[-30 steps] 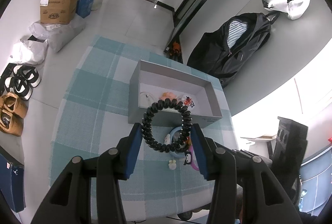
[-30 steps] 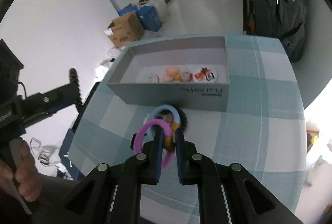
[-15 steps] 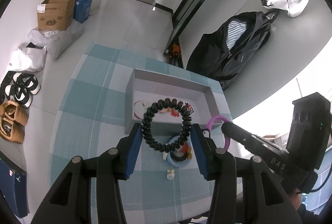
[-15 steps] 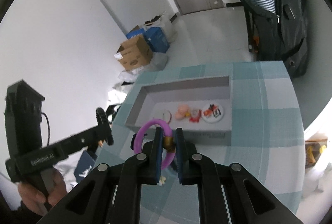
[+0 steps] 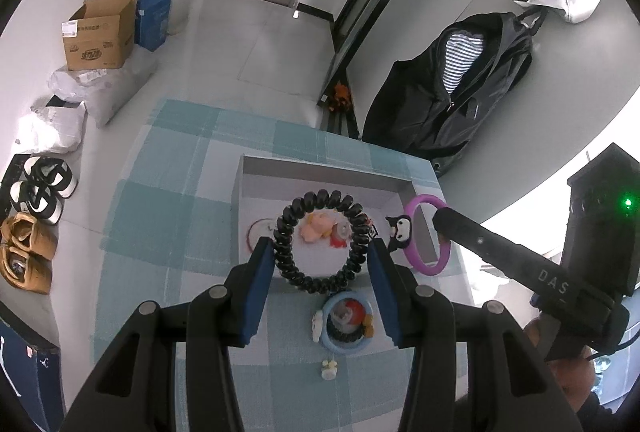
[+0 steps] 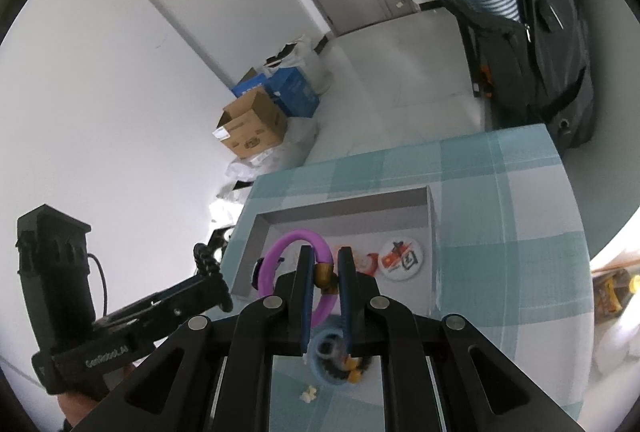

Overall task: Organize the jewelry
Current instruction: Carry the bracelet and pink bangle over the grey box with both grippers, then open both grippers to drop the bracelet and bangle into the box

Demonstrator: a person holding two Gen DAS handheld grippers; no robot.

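Note:
My left gripper is shut on a black coiled bracelet, holding it upright above the near part of the open grey box. My right gripper is shut on the gold bead of a purple ring over the same grey box. In the left wrist view the purple ring carries a small black-and-white charm and hangs at the box's right end. A round badge and pink and red pieces lie in the box. A blue ring lies on the cloth below.
The table wears a teal checked cloth. A small white charm lies near the blue ring. On the floor are cardboard boxes, bags and shoes. A black jacket hangs to the right.
My right gripper lifted the purple ring off the cloth and carried it over the box. My left gripper moved forward with the black bracelet, which now stands over the box.

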